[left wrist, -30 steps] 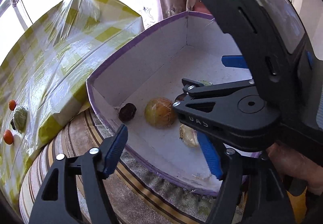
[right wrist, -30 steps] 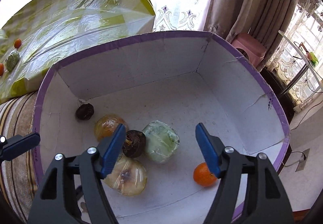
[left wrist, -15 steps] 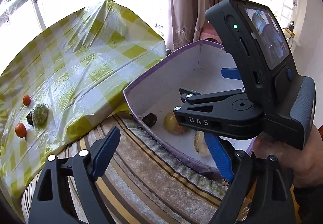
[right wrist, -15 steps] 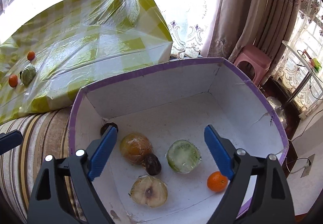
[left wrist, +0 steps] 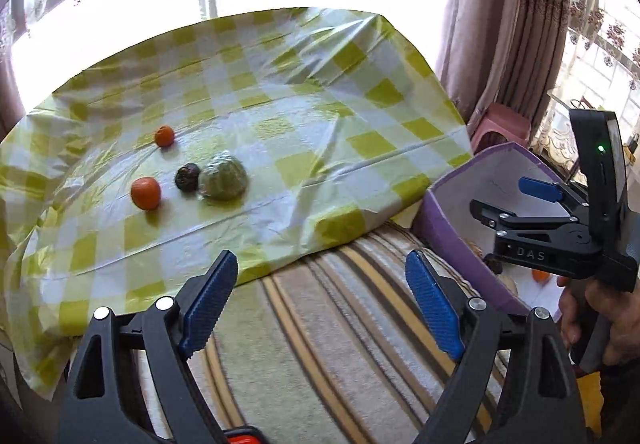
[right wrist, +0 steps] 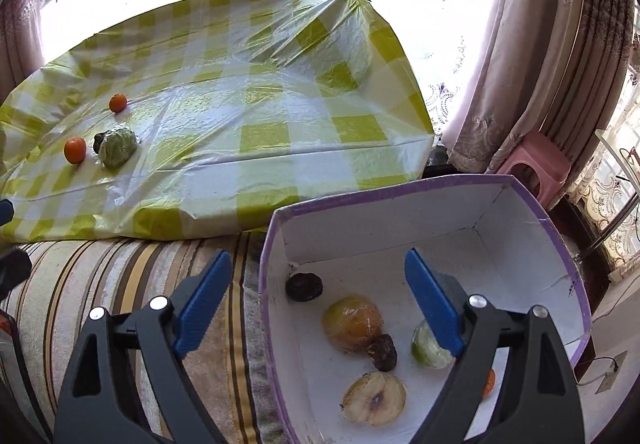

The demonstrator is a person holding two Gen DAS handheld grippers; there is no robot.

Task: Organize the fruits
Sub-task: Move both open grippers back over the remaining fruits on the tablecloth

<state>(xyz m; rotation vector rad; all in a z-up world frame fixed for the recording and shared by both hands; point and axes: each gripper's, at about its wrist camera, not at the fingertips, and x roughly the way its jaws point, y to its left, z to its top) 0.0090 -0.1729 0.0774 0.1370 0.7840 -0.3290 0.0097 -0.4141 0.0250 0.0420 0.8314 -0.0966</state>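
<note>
Two oranges [left wrist: 146, 192] [left wrist: 164, 135], a dark fruit [left wrist: 187, 176] and a green wrapped fruit [left wrist: 223, 179] lie together on the yellow-checked tablecloth [left wrist: 320, 123]. My left gripper [left wrist: 320, 276] hangs open over the striped cushion, short of the table, with nothing between its fingers. My right gripper [right wrist: 318, 268] is open above the near left corner of the purple-rimmed white box [right wrist: 400, 191]. The box holds two dark fruits [right wrist: 304, 286] [right wrist: 383, 352], a yellow wrapped fruit [right wrist: 352, 324], a green wrapped fruit [right wrist: 426, 350], a halved fruit [right wrist: 374, 398] and an orange [right wrist: 489, 382] half hidden by a finger.
A striped cushion [left wrist: 320, 344] lies between the table and the box. A pink stool [right wrist: 536, 159] and curtains [right wrist: 540, 43] stand behind the box, with a bright window beyond. A person's hand [left wrist: 600, 316] holds the right gripper at the right edge of the left wrist view.
Both grippers rose and drew back from the box with jaws widening. The left one swung left, so the table fruit is now ahead of it. The box slid to the lower right.
</note>
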